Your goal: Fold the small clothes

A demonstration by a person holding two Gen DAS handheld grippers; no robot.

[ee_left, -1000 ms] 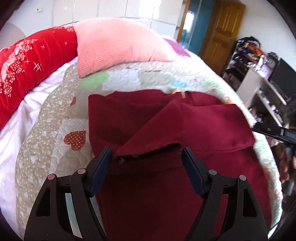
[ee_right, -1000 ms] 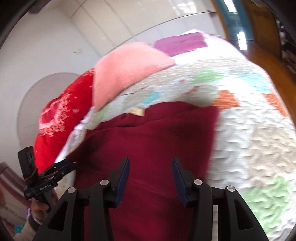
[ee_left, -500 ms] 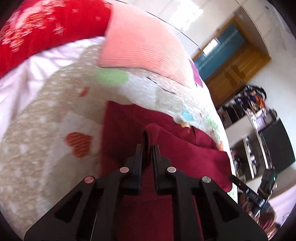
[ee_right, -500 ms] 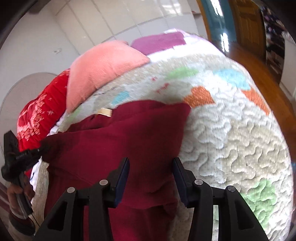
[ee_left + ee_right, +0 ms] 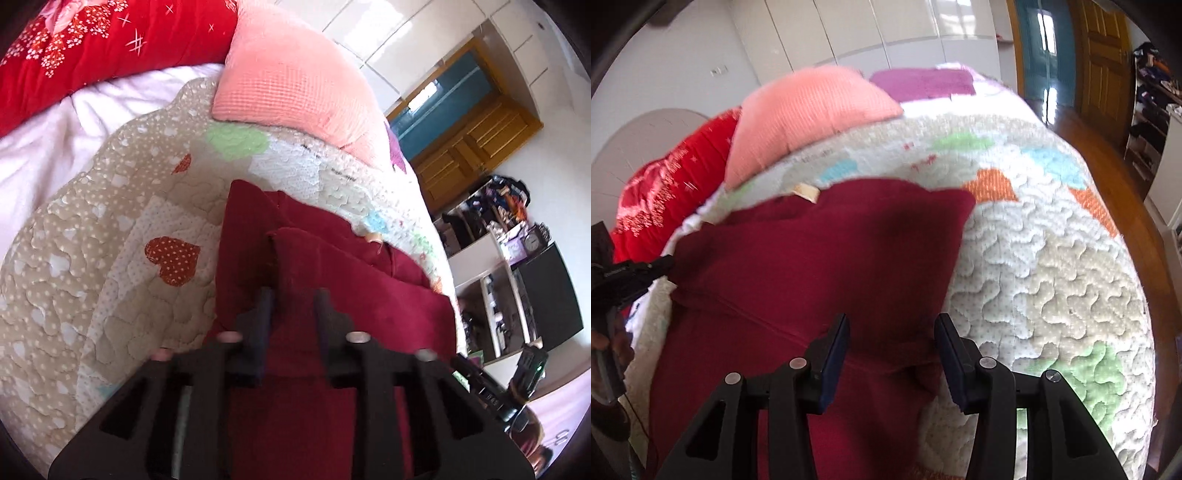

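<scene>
A dark red garment (image 5: 332, 277) lies on the patchwork quilt (image 5: 110, 258), its left sleeve folded in over the body. My left gripper (image 5: 293, 295) points down at that fold. Its jaws are opening, with a ridge of the red cloth loose between the fingers and no pad pressing on it. In the right wrist view the garment (image 5: 812, 266) shows a tan neck label (image 5: 807, 192) at its far edge. My right gripper (image 5: 892, 321) stands open just above the garment's near right part. The left gripper (image 5: 661, 264) shows at the garment's left edge.
A pink pillow (image 5: 295, 81) and a red flowered blanket (image 5: 92, 44) lie at the head of the bed. The quilt's right edge (image 5: 1108, 295) drops to a wooden floor (image 5: 1115, 177). Shelves and a dark screen (image 5: 550, 295) stand beyond, near a wooden door (image 5: 1104, 55).
The left gripper shut on the sleeve fold, rolled and carried it across, and its jaws have now parted again. The right gripper stayed open over the garment's right side.
</scene>
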